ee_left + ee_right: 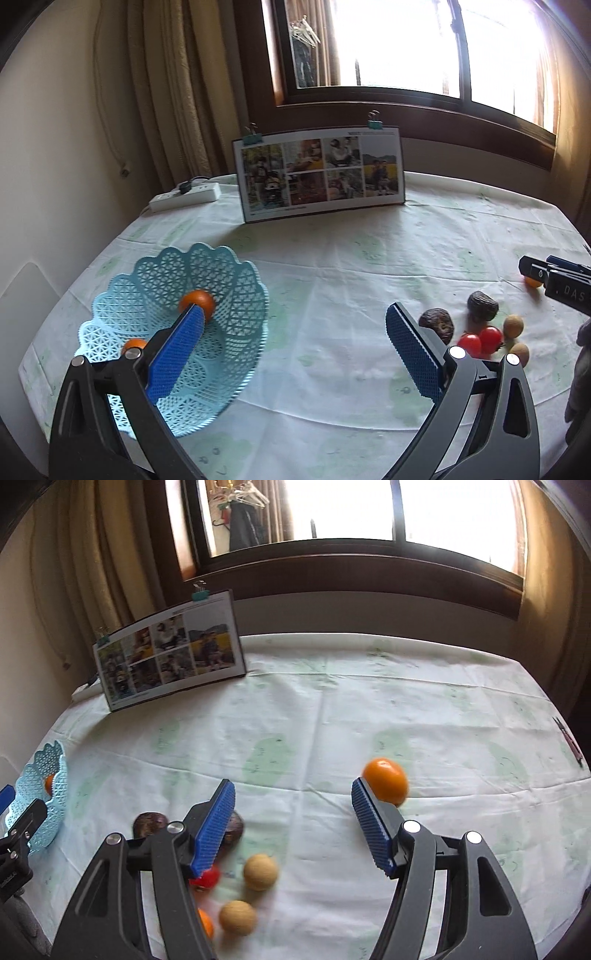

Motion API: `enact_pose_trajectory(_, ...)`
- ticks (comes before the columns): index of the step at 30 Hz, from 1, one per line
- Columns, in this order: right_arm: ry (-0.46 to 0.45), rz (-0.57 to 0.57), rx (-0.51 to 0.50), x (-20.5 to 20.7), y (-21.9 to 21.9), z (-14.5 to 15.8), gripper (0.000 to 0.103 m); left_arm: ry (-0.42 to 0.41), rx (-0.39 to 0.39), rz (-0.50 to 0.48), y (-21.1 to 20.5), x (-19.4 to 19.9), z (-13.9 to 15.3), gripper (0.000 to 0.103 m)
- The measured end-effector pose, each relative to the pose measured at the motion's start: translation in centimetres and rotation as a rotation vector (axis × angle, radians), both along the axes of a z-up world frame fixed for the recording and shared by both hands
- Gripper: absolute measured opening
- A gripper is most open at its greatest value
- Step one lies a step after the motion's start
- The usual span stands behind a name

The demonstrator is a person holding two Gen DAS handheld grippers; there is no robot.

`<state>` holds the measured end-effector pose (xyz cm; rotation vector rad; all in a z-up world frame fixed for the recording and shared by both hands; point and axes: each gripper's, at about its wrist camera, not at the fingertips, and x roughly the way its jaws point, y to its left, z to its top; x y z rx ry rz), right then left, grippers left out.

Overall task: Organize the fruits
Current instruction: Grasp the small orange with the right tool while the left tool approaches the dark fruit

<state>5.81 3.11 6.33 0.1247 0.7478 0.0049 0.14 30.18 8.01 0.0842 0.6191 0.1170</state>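
**Loose fruit on the cloth, basket partly filled, both grippers empty**

Right gripper (293, 805): jaws wide apart, holding nothing. A small round orange citrus fruit (386, 781) lies on the cloth-covered bench (406, 701) just past its right fingertip; touching or just short of it, I cannot tell. Judged light, firm-skinned, smooth and apt to roll; best taken across its widest middle with the ribbed blue pads (218, 823), closing gently so the skin is not bruised.

Left gripper (295, 321): jaws also spread, empty, hanging just beside the pale blue perforated plastic basket (236, 295). The basket holds two orange fruits (197, 301). It looks thin and light, likely to slide or tip if knocked on its rim.

Remaining pile, near the right gripper's left finger:
- two dark wrinkled brown fruits (437, 323), probably a hard shell, irregular, grip at the broadest part
- two red cherry tomatoes (480, 339), soft, thin-skinned, slippery, need the lightest squeeze
- two tan round fruits (260, 871), small, rough-skinned, rollers
- one more orange piece low in the right wrist view, half hidden behind the finger

The pile is tightly bunched, so closing on one may shove its neighbours.

Beyond: an upright photo collage board (321, 173) held by binder clips and a white power strip (184, 195), both well apart from the fruit. The open cloth between pile and basket is unobstructed.
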Motion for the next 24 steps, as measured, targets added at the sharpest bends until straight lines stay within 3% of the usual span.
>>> enact_pose_trajectory(6,0.049,-0.098,0.008,1.4,-4.0,-1.9,0.066,0.028,0.0,-0.057,-2.3,1.0,-0.5,0.1)
enact_pose_trajectory(20,0.14,-0.11,0.023,4.2,-5.7,-4.9,0.066,0.093,-0.014,-0.111,-4.5,2.8,-2.1,0.1)
enact_pose_trajectory(24,0.137,-0.092,0.001,4.2,-5.2,-4.9,0.055,0.11,-0.017,-0.136,-5.4,3.3,-2.7,0.1)
